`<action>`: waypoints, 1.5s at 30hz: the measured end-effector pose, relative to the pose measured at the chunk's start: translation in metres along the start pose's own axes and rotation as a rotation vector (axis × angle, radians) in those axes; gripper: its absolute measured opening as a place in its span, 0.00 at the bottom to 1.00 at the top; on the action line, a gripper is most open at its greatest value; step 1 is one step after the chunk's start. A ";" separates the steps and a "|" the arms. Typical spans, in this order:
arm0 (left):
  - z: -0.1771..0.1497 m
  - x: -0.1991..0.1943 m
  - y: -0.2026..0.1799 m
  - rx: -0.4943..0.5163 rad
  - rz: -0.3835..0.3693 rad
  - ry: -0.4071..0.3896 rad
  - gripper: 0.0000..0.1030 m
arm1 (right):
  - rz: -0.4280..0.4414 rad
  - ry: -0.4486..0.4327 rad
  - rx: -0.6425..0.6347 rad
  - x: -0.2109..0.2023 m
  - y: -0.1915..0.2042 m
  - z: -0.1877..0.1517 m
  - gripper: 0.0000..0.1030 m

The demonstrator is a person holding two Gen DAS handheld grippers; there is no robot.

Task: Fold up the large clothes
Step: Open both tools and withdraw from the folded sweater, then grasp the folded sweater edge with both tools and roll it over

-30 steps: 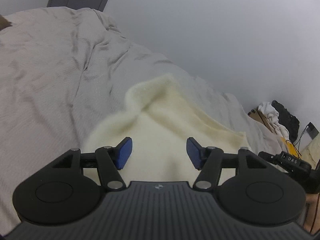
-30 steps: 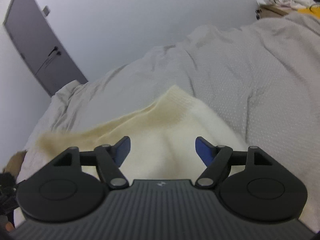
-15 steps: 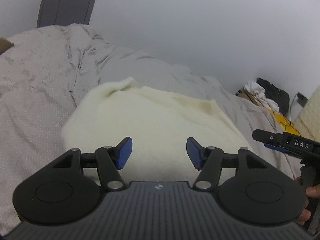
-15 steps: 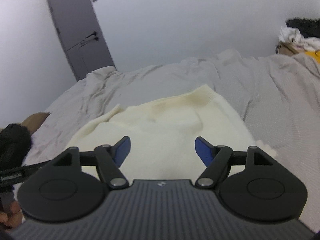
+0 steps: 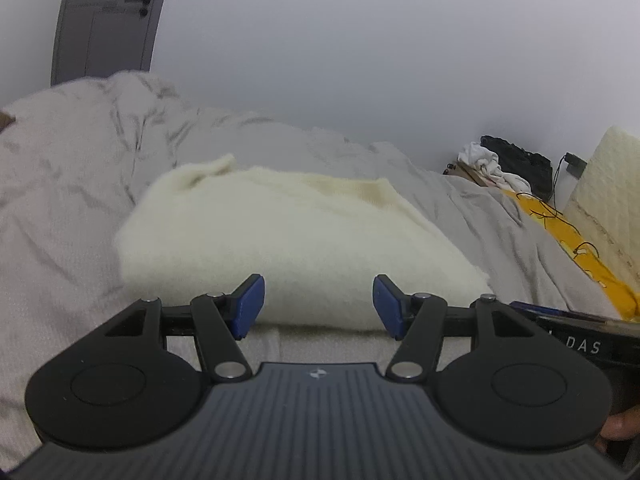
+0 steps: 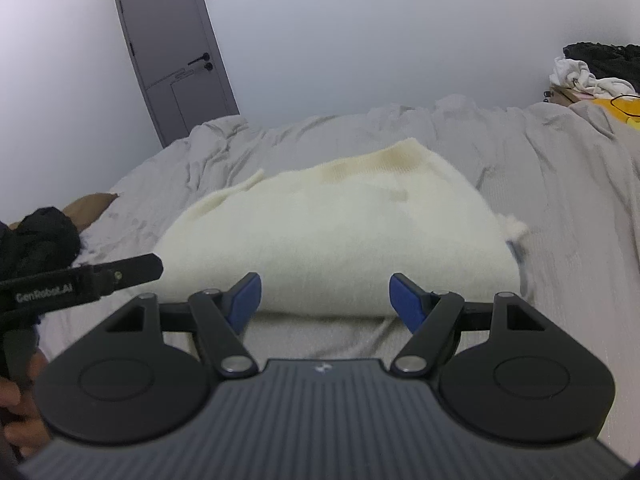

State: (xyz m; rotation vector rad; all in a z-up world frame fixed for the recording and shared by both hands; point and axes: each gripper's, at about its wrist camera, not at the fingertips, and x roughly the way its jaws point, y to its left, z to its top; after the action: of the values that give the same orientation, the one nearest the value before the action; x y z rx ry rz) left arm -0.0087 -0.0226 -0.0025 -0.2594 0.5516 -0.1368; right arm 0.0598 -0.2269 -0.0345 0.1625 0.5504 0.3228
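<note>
Two grippers are in front of me, and both stand with their jaws spread wide and nothing between the blue pads. My left gripper (image 5: 318,306) sits just short of the near edge of the cream sweater (image 5: 288,240), with a strip of bare sheet showing between the pads and the fold. My right gripper (image 6: 326,304) is in the same pose at the near edge of that sweater (image 6: 332,240), its pads on either side of the rounded front fold without touching the knit, as far as I can tell.

I see the sweater lying folded into a thick, roughly rectangular bundle in the middle of the bed (image 6: 560,200), on a wrinkled grey sheet. Its ribbed band, slightly yellowed, runs along the far edge, and a small flap of knit sticks up at the far left corner. On the right side of the bundle a little tuft pokes out past the edge.

From the right wrist camera I catch my left gripper's black finger (image 6: 120,276) at the left, beside a dark bunched cloth (image 6: 40,236). From the left wrist camera part of the right gripper shows at the lower right edge.

Behind the bed I see a pale wall and a grey door (image 6: 172,52). Off the far right corner sits a pile of white and black clothes (image 5: 504,164), with a yellow cloth (image 5: 568,236) beside it.
</note>
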 end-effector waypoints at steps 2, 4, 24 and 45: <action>-0.003 -0.002 0.002 -0.003 -0.005 0.004 0.64 | -0.007 0.004 0.013 -0.003 0.000 -0.006 0.71; -0.004 -0.002 0.003 0.000 -0.012 0.005 0.64 | -0.011 0.009 0.020 -0.003 0.001 -0.010 0.71; -0.009 0.037 0.027 0.005 0.078 0.057 0.65 | -0.035 0.054 0.027 0.021 0.003 -0.021 0.79; -0.014 0.072 0.049 -0.077 0.139 0.070 0.92 | 0.123 0.170 0.528 0.083 -0.055 -0.027 1.00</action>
State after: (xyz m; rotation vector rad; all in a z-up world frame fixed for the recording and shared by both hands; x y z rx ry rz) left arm 0.0473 0.0071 -0.0637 -0.2910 0.6437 0.0104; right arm 0.1263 -0.2478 -0.1106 0.6860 0.7888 0.3071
